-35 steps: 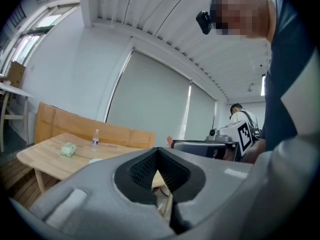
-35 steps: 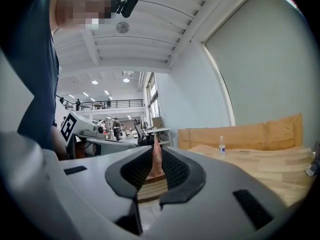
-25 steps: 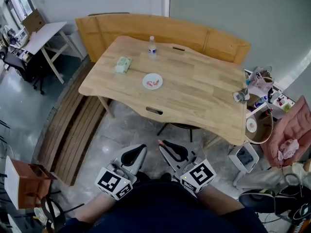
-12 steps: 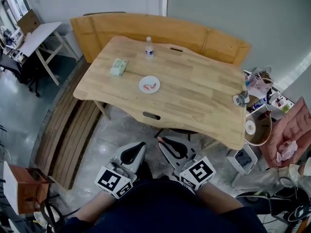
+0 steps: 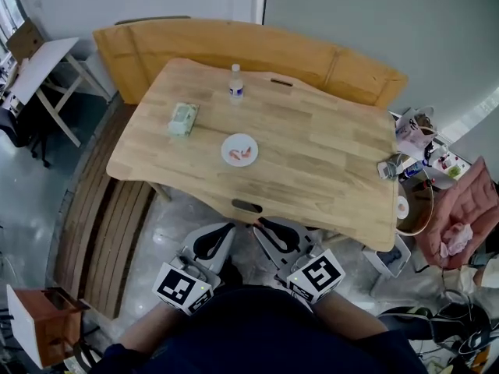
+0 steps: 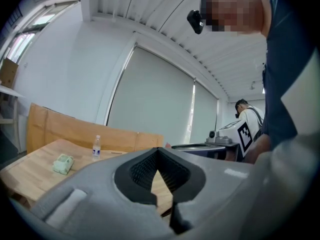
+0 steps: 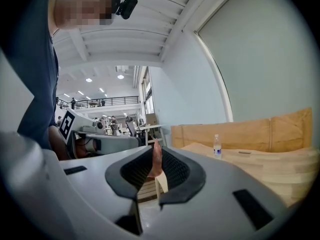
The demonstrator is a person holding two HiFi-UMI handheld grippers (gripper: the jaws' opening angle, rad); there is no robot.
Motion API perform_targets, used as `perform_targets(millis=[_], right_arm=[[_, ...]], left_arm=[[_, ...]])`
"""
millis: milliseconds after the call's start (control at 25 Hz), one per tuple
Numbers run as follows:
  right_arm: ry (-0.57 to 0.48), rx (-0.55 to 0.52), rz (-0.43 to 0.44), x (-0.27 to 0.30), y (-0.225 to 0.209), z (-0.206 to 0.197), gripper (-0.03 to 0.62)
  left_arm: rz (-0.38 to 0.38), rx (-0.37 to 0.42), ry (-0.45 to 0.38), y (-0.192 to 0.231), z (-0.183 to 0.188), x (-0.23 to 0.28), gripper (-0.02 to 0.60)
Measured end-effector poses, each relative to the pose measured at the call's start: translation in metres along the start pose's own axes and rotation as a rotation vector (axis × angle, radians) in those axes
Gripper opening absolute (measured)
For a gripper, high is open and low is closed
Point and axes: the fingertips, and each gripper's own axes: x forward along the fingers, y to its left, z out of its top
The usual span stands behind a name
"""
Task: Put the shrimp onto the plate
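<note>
Shrimp (image 7: 157,165) in right gripper (image 7: 155,151) jaws — plate (image 5: 228,142) well apart

R tongs (image 7: 155,151) pinch pink shrimp (image 7: 157,164) btwn pads.

place: office/lab hall | evidence: wooden table (image 5: 312,146), bench (image 5: 257,49), white desk (image 5: 35,68), roller blinds (image 6: 155,104)

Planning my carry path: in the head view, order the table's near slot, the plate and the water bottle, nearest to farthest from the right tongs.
From the right tongs:
1. near slot, front edge of the table.
2. plate, mid-table.
3. water bottle, far side.
</note>
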Motion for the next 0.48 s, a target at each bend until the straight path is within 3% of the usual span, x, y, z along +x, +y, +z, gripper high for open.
perform_targets(millis=[480], right_arm=[[0.002,-0.001,-0.103,0.092,-0.047,0.021,0.064]], left_arm=[[-0.097,0.012,-0.003,0.100,0.029,0.035,0.003]])
